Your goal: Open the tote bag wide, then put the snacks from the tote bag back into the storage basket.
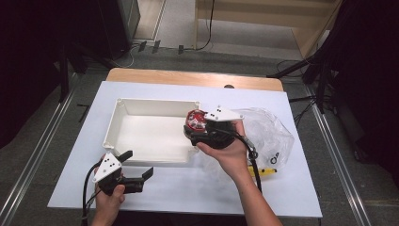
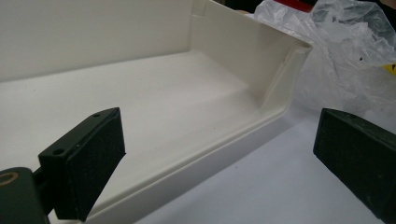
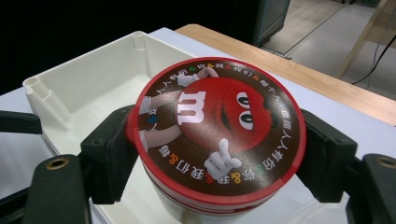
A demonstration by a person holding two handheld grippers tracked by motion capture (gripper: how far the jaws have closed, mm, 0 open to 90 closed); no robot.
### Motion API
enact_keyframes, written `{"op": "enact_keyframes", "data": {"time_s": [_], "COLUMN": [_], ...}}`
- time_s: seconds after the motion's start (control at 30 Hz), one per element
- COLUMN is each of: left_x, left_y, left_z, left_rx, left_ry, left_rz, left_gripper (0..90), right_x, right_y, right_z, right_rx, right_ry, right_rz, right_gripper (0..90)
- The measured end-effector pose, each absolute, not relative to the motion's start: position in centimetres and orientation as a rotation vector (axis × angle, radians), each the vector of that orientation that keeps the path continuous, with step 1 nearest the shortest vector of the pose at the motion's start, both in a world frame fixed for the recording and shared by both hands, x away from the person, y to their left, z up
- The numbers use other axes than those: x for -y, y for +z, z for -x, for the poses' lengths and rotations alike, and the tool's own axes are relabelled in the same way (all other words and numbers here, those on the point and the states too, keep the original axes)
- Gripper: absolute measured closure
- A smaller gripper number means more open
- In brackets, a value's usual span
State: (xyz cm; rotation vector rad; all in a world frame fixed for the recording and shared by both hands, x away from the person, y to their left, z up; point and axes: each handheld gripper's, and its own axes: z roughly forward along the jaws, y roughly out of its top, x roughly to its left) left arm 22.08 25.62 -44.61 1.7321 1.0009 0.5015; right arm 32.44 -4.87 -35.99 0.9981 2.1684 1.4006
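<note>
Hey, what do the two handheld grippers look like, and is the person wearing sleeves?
Both the left gripper and the right gripper are black, each with two blocky jaws, a pale three-cornered plate with dark dots on top, and a black cable trailing back. Brass-coloured fittings show near the jaw bases. The forearms are bare, with no sleeves visible.

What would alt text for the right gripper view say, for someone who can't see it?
A round tin with a red-rimmed lid showing a red candy cartoon character is clamped between the two black jaws of the right gripper. It is held above the corner of an empty white plastic box on a white table, whose wooden edge shows behind.
</note>
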Motion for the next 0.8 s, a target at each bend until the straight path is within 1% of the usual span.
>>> {"op": "enact_keyframes", "data": {"time_s": [0.8], "left_x": [-25.3], "left_y": [-44.6], "left_z": [-22.1], "left_rx": [-0.991], "left_ry": [0.496], "left_rz": [-1.735], "left_gripper": [2.3], "right_x": [3.5], "right_y": [-36.2], "right_z": [-32.5], "right_rx": [-2.205], "right_ry": [1.396], "right_rz": [-0.954], "right_gripper": [23.7]}}
